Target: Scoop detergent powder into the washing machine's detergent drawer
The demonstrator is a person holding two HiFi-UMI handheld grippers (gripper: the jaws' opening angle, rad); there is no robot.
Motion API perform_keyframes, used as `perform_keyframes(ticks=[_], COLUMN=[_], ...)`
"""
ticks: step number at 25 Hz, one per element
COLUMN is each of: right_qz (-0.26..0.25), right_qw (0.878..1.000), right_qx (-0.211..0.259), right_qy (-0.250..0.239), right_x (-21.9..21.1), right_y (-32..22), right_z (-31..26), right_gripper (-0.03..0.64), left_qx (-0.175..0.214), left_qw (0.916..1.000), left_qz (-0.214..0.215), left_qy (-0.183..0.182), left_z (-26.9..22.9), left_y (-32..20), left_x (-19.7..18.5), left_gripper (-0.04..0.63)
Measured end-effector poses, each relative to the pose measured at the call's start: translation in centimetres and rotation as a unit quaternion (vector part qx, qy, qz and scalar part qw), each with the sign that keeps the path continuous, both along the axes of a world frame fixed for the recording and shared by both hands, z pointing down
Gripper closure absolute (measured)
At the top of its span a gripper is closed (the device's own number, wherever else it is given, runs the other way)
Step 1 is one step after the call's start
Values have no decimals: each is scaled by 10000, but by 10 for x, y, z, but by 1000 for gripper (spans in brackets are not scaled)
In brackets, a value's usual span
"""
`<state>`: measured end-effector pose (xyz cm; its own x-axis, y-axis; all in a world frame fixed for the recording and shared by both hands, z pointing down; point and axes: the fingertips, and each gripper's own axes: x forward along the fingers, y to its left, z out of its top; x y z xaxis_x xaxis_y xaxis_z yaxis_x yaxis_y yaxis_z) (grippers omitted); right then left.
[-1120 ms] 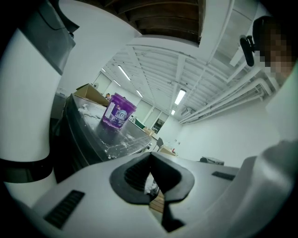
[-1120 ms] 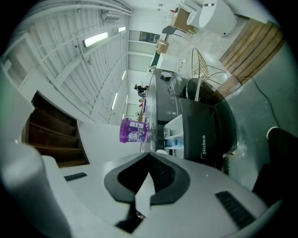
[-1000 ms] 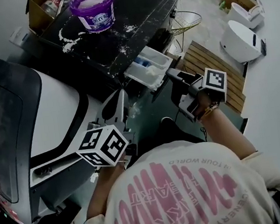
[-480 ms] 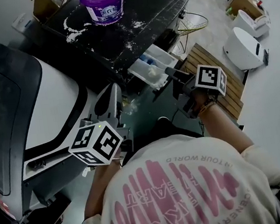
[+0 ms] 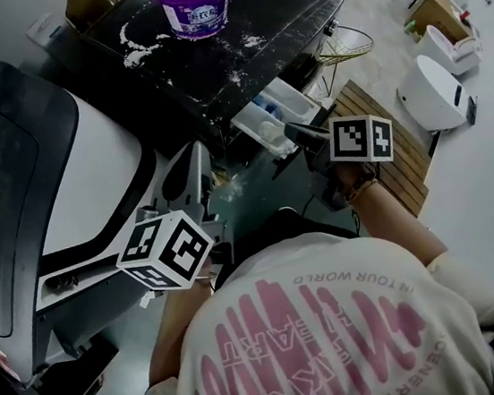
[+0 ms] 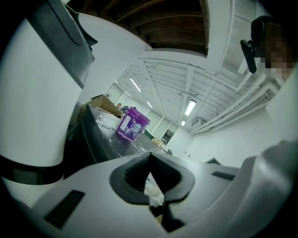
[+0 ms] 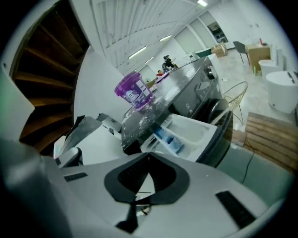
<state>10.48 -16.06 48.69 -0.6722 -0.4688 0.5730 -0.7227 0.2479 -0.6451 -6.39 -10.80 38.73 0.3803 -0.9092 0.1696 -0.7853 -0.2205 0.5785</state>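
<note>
Both claws clenched on nothing.
Head view: left claw [image 5: 196, 164] and right claw [image 5: 293, 129]; detergent tub [image 5: 195, 0] on powder-strewn surface [image 5: 237, 53], drawer [image 5: 274, 114] open. Left gripper view: tub [image 6: 132, 124] well apart. Right gripper view: a clenched approach could topple the tub [image 7: 133, 90], spilling more.

**Holding both grippers closed and empty**

Carries the left gripper [image 5: 198, 153] close in front of the torso, with its marker cube [image 5: 166, 252] behind the fingers. Presses the jaws tip to tip, nothing between the pads. Tucks the bare left forearm [image 5: 178, 323] in behind the cube. Reaches the right gripper [image 5: 297, 129] further forward on an extended right forearm [image 5: 395, 222]. Shuts those jaws too, tips meeting, nothing between the fingers.
</note>
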Motion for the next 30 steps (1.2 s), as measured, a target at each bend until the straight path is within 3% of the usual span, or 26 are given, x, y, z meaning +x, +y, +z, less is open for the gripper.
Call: perform_keyframes(ticks=[6, 11, 20, 26, 30], right_qz=[-1166, -1661, -2788, -3129, -3251], right_qw=[9853, 9702, 9014, 8716, 8594], right_qx=[586, 762, 1363, 1501, 1534], right_qy=[1106, 1592, 3019, 3462, 3635], right_x=[-17, -22, -33, -37, -37], right_y=[13, 20, 30, 32, 32], right_z=[6, 11, 18, 22, 25], right_gripper=[617, 617, 617, 617, 617], left_qx=[40, 62, 81, 77, 64], left_qw=[10000, 9999, 9998, 9996, 9996], left_qz=[-30, -51, -99, -123, -134], left_qy=[41, 95, 177, 224, 237], left_z=[0, 0, 3, 5, 5], left_y=[1, 2, 6, 7, 7], left_x=[-2, -5, -11, -17, -20], left_gripper=[594, 594, 594, 594, 594])
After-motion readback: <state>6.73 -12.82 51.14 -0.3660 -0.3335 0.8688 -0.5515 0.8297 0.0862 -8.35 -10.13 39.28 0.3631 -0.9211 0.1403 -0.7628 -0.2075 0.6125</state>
